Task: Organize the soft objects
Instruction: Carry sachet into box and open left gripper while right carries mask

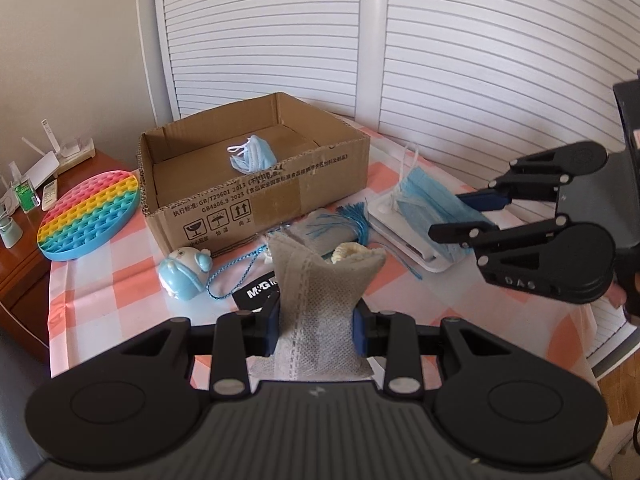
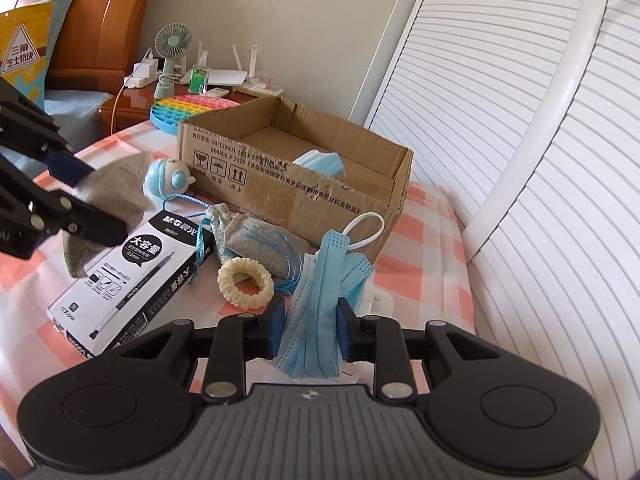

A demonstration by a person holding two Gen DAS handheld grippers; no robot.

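You are in a bedroom at home. At the upper left of the right wrist view stand a wooden headboard and a nightstand with a small fan and a router; white louvered closet doors fill the right.

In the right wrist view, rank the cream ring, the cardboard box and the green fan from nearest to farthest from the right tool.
1. Cream ring: on the checked cloth just ahead-left of the right tool, which grips a blue mask.
2. Cardboard box: behind the ring, mid-table.
3. Green fan: far back left, on the wooden stand.
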